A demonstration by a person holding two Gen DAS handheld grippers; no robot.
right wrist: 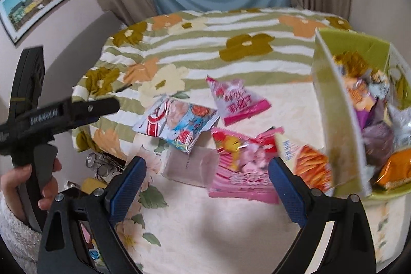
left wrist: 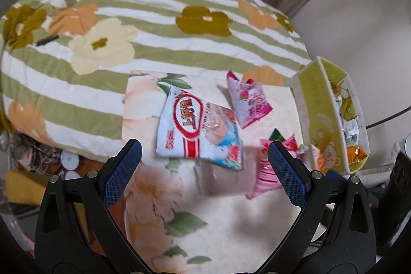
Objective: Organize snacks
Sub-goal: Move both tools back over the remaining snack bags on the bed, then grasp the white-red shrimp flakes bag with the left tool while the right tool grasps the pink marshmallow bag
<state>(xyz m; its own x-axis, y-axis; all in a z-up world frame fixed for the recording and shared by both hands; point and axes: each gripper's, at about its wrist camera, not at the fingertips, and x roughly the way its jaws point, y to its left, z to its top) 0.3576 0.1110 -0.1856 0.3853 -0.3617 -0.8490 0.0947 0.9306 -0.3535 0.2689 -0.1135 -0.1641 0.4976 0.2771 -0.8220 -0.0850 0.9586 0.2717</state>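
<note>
Snack packets lie loose on a cream floral cloth point(right wrist: 231, 235) spread over a striped, flower-patterned quilt point(left wrist: 154, 25), handy to the open green cardboard box point(right wrist: 331, 99) at the right, already part-filled with wrapped snacks and, I judge, the place they belong. I hold my left gripper point(left wrist: 205, 172) spread wide and empty above a white-and-red foil snack bag point(left wrist: 199, 131). My right gripper point(right wrist: 207, 189) is likewise released, nothing between its blue pads point(right wrist: 128, 186), hovering over a pink-striped plastic packet point(right wrist: 239, 171) beside an orange-printed packet point(right wrist: 308, 166) leaning by the box wall. A pink-edged triangular pouch point(right wrist: 236, 99) sits farther back. Nothing is lifted yet; both tools seem poised for a first pick.
</note>
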